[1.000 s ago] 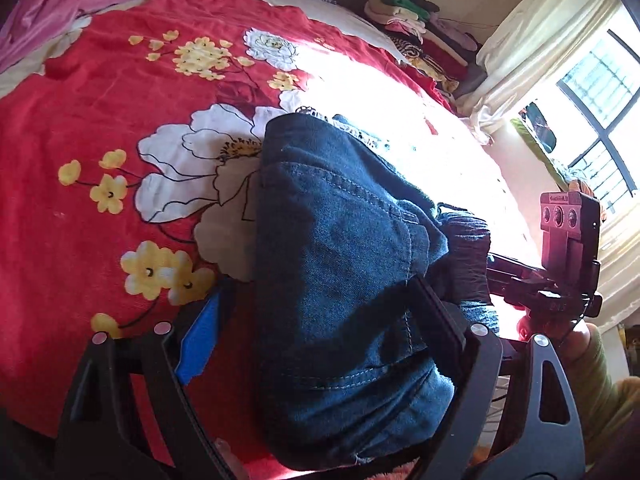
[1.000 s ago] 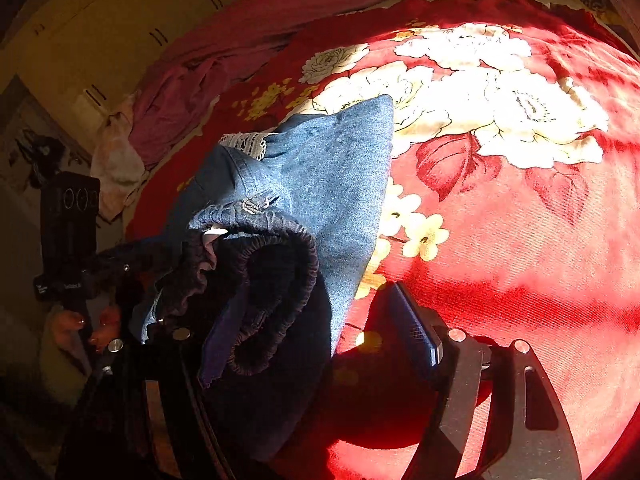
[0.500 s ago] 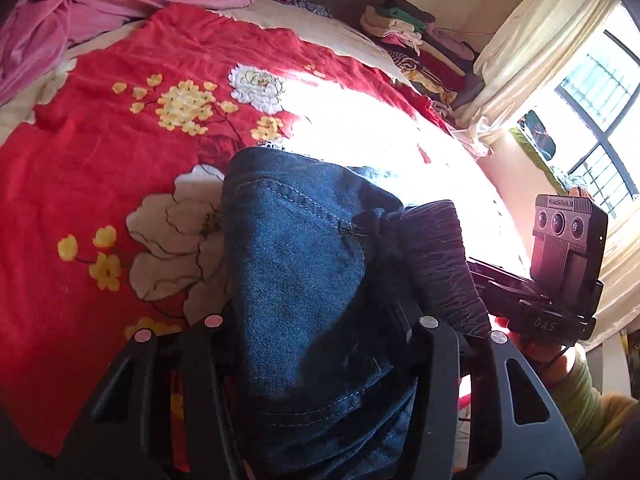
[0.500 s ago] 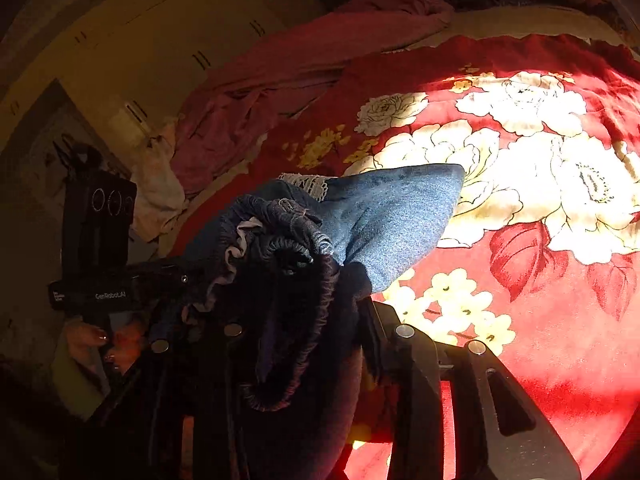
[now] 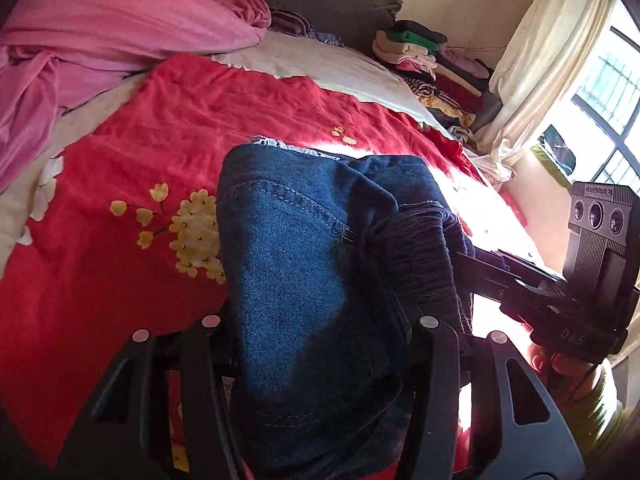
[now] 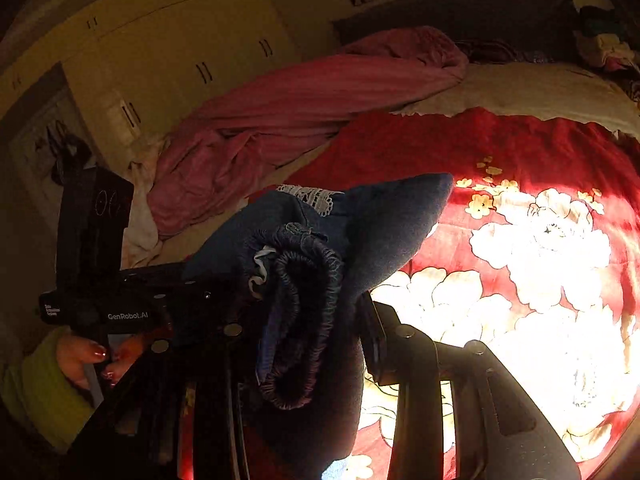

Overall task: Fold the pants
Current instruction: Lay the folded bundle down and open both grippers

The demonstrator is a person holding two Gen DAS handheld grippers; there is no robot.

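Bed with red floral bedspread [image 5: 120, 280] fills the background beyond both sets of jaws; pink blanket [image 5: 100, 40] bunched at its far end. Denim pants [image 5: 304, 272], folded into a thick bundle, lifted off the bedspread and bridging both grippers. Left gripper [image 5: 316, 324]: jaws clamped on the denim side of the bundle. Right gripper [image 6: 296, 328]: jaws clamped on the elastic waistband [image 6: 296, 320], bunched between them.
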